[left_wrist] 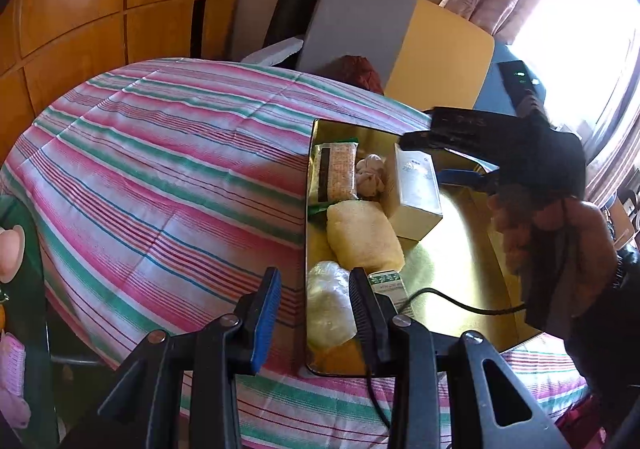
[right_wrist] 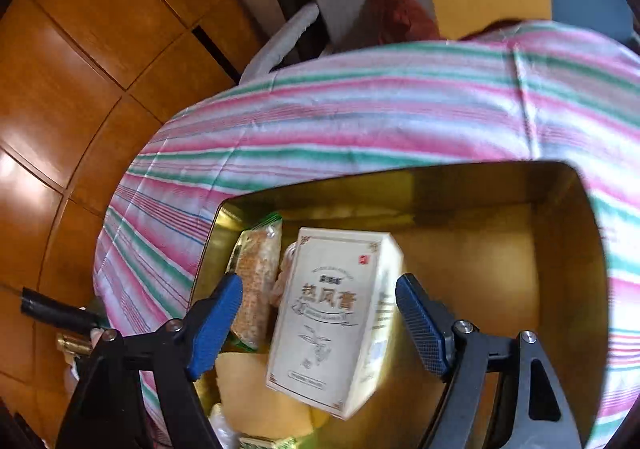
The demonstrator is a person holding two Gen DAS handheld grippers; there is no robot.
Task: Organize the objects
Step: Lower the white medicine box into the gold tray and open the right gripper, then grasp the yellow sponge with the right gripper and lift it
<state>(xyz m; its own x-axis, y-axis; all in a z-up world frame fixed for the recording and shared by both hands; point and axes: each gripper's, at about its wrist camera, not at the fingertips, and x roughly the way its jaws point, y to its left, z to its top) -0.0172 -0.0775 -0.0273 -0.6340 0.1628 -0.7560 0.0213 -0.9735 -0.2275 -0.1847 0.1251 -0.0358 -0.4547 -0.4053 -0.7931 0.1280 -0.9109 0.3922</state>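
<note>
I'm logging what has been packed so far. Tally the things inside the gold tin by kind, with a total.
Cartons: 2, the white carton and the small green-and-white carton
Snack packets: 1, the grain bar packet
Yellow cloth bundles: 1
Pink crumpled items: 1
Clear plastic bags: 1
Total: 6 in the gold tin

The left wrist view looks steeply down from beside the gold tin (left_wrist: 460, 249), over the striped cloth (left_wrist: 160, 169), with the tin at three o'clock and the wooden wall at eleven. The right wrist view hangs close above the same tin (right_wrist: 568, 249), facing down into it, the white box (right_wrist: 332, 313) at six o'clock. Both share tin, box (left_wrist: 416, 189) and cloth (right_wrist: 360, 109).
</note>
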